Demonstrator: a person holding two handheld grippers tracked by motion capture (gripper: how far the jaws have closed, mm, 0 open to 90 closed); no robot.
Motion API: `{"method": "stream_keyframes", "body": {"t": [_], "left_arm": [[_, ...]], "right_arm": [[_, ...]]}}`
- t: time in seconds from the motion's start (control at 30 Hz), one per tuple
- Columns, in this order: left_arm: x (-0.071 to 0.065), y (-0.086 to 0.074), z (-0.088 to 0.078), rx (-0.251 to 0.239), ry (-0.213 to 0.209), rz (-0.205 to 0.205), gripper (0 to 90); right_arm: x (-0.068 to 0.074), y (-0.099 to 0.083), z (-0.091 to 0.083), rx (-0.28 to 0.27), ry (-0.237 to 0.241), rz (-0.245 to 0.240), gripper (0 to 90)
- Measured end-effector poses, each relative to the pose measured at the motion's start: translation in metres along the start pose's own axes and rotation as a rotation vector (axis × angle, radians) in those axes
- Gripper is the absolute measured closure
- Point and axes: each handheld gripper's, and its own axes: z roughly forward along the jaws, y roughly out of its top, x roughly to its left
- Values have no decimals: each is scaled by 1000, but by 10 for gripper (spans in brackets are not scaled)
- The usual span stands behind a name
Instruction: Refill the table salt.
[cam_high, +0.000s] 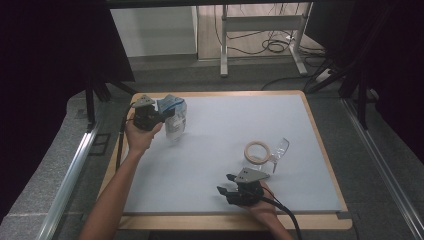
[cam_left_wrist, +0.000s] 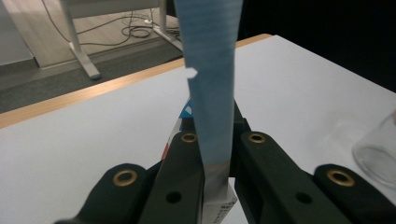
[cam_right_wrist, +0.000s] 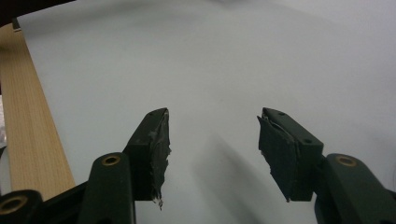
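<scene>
The left claw (cam_high: 167, 114), out at about ten o'clock on the desk (cam_high: 225, 125), is clamped tight on the flat blue sealed top of a plastic pouch (cam_high: 176, 119). In the left gripper view the blue strip of the pouch (cam_left_wrist: 212, 88) runs straight up between the two black jaws, with a small tear notch on its edge and a paler band just where the jaws pinch it. Below the jaws the pouch carries some printing in blue, red and white, and a patch of tiny black lettering at the very bottom, too small to read. From above, the lower part of the pouch looks clear and pale and hangs beside the claw; what is inside cannot be made out.

Over at about four o'clock a clear stemmed glass (cam_high: 280, 150) lies on its side, nothing visible in it, with a cream-coloured roll of tape (cam_high: 257, 152) touching it at the nine o'clock side. The rim of another clear glass vessel (cam_left_wrist: 376, 156) peeks in at three o'clock in the left gripper view.

The right claw (cam_high: 226, 189) rests low at about five o'clock, near the desk's wooden front edge, its jaws parted with only bare desk surface (cam_right_wrist: 224, 70) between them. Its worn pads (cam_right_wrist: 161, 154) grip nothing.
</scene>
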Motion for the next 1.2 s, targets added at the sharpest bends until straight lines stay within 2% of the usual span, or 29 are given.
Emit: {"method": "stream_keyframes", "body": {"t": [0.2, 0.47, 0.8, 1.2], "left_arm": [[-8, -5, -5, 1, -41, -7, 900], [-22, -15, -10, 12, -85, 11, 900], [-37, -19, -10, 29, -117, 42, 900], [-50, -18, -14, 27, -151, 57, 900]], "right_arm": [[2, 0, 0, -12, 0, -2, 438], [4, 1, 1, -28, -14, 0, 422], [7, 3, 3, -37, -24, 0, 401], [10, 5, 7, -31, -47, -5, 386]]}}
